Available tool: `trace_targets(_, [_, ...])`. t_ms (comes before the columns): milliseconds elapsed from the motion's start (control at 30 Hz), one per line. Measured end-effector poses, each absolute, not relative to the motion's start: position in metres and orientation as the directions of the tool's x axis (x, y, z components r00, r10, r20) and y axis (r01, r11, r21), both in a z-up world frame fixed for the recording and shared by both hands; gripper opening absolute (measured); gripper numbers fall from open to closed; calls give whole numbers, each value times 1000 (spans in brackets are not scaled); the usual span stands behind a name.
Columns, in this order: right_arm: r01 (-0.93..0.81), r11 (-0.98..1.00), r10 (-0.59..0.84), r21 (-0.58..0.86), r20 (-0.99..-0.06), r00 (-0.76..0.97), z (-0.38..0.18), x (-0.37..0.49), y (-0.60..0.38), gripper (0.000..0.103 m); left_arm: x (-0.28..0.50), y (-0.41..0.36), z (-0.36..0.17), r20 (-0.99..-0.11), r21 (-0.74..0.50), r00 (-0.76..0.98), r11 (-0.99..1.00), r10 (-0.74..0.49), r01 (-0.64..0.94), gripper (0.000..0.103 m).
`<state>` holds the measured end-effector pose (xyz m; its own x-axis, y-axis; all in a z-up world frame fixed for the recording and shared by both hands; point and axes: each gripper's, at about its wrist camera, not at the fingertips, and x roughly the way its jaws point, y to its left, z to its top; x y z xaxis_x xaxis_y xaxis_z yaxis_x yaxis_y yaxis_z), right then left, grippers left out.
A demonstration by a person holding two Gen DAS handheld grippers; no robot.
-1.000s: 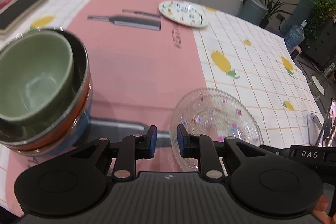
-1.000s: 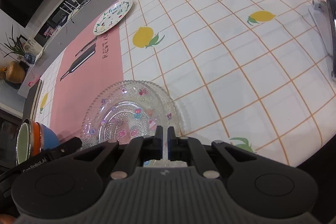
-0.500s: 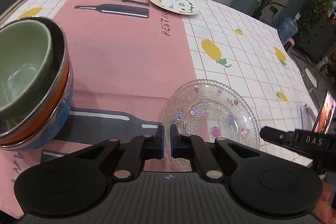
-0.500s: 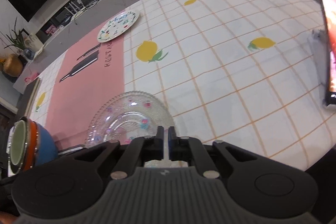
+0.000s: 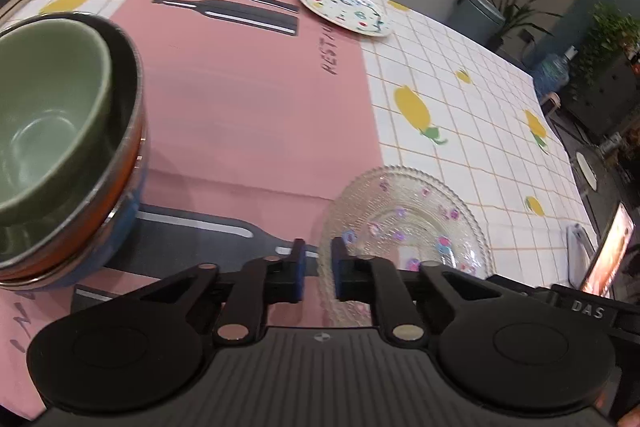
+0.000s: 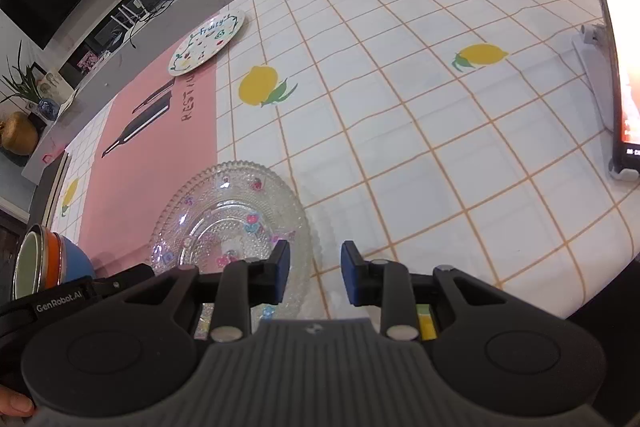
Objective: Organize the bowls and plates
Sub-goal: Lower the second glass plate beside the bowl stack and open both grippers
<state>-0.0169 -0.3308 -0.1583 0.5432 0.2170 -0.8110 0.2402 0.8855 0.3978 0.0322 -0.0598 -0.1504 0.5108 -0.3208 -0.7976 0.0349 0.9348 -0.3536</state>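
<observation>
Sitting on the surface (image 6: 440, 131) right in front of you is the glass plate (image 5: 404, 223), see-through with little pink and purple flowers on it. It lies where the pink mat (image 5: 256, 99) meets the white cloth with yellow lemons.

Your left tongs (image 5: 318, 269) are at the near left edge of the glass plate. The jaws are pulled in narrow, with the plate's bumpy rim in the small gap between the blue pads. You cannot tell from the left view if the pads press on the rim.

Your right tongs (image 6: 312, 277) are at the near right edge of the glass plate. The jaws have just been opening and stand a bit apart. One pad is over the plate's rim, the other is over the cloth, and nothing is squeezed between them.

Left of the glass plate is the stack of bowls (image 5: 60, 147): a green bowl (image 5: 44, 123) sits inside an orange one, on top of a blue one.

Far behind the glass plate, at the back edge of the pink mat, lies the white fruit plate (image 6: 208, 41). Right of the glass plate, a phone (image 6: 618, 59) stands on a holder with its screen lit.
</observation>
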Motion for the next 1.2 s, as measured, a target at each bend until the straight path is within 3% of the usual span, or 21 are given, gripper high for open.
trace_targets(67, [233,885,225,404,-807,545,-158,-17,-329,3,31,-65,-148,-800,-330,514,942,-309,53,4])
trace_targets(133, [223,890,223,397,-808,546,-156,-17,-328,1,29,-67,-147,-802,-313,517,948,-299,63,3])
trace_targets(767, [215,906,204,365,-821,533,-151,-16,-325,0,28,-69,-145,-816,-297,497,952,-296,80,3])
trace_targets(933, [215,910,195,354,-825,531,-148,-16,-326,7,29,-68,-141,-816,-274,508,958,-277,83,7])
trace_targets(1033, [212,914,187,346,-822,538,-145,-15,-327,18,29,-67,-134,-808,-247,530,965,-257,93,10])
trace_targets(1200, [197,922,177,333,-816,551,-138,-11,-326,21,36,-69,-122,-798,-227,549,968,-250,111,12])
